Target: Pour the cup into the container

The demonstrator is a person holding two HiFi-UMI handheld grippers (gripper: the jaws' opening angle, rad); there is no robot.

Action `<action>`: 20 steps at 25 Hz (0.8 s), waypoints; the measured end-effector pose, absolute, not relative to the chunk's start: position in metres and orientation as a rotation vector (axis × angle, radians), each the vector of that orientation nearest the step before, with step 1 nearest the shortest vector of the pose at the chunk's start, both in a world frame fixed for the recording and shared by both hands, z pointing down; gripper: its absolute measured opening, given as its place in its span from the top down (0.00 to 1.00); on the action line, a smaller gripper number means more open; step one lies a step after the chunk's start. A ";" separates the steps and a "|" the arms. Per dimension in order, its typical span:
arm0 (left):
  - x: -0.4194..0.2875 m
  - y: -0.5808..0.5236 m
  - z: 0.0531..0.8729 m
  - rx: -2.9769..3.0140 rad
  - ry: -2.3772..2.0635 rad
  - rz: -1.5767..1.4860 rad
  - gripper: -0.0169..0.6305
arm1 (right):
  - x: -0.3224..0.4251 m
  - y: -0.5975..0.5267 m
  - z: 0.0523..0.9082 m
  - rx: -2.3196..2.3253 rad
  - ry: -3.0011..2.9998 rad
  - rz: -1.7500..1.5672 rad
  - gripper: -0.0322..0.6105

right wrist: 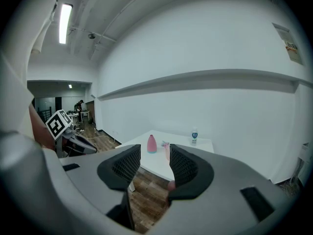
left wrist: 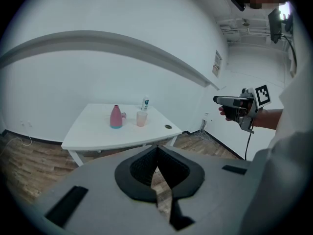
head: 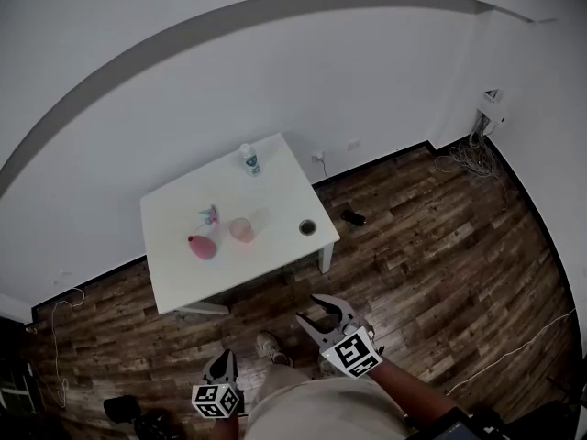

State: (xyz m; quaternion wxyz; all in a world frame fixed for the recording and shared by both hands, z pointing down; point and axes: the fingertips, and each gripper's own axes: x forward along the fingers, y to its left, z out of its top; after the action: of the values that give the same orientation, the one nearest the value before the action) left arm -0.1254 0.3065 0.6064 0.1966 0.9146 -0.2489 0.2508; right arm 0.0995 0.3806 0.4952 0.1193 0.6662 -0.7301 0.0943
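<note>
Two grippers, and neither carries anything. My left gripper (head: 226,359), at the bottom edge of the head view, has its fingers (left wrist: 142,169) closed tip to tip with nothing between them. My right gripper (head: 309,310), a little higher and to the right, has its fingers (right wrist: 126,165) standing apart around empty air.

Well apart from both, the translucent pinkish plastic cup (head: 241,229) stands upright near the middle of the white square worktop (head: 275,177). It is just right of the pink bottle-shaped container with a narrow neck (head: 202,246), near it but not touching.

I judge the cup light, thin-walled and smooth, so it may flex or slip under a hard squeeze. I would take it across the middle of its wall, below the rim, with gentle pressure. What it holds I cannot tell from here. The container's narrow mouth will call for a slow, well-aimed tilt.

I hold both grippers low in front of my body, aimed toward the worktop. The left dips toward the brown wooden plank floor (head: 431,236), while the right sits nearer level.
</note>
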 end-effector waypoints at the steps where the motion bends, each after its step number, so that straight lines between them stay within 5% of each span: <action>1: -0.124 0.316 0.609 2.560 -0.694 0.709 0.96 | 0.100 0.389 0.497 1.944 -2.135 0.279 0.66; 20: -0.125 0.423 0.609 2.549 -0.679 0.801 0.96 | 0.109 0.494 0.532 1.953 -2.146 0.395 0.66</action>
State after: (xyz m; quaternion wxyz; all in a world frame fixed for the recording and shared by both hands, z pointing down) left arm -0.1250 0.4233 0.6091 0.1914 0.9076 -0.2416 0.2852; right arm 0.1095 0.4939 0.5319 0.1065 0.6632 -0.7286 0.1340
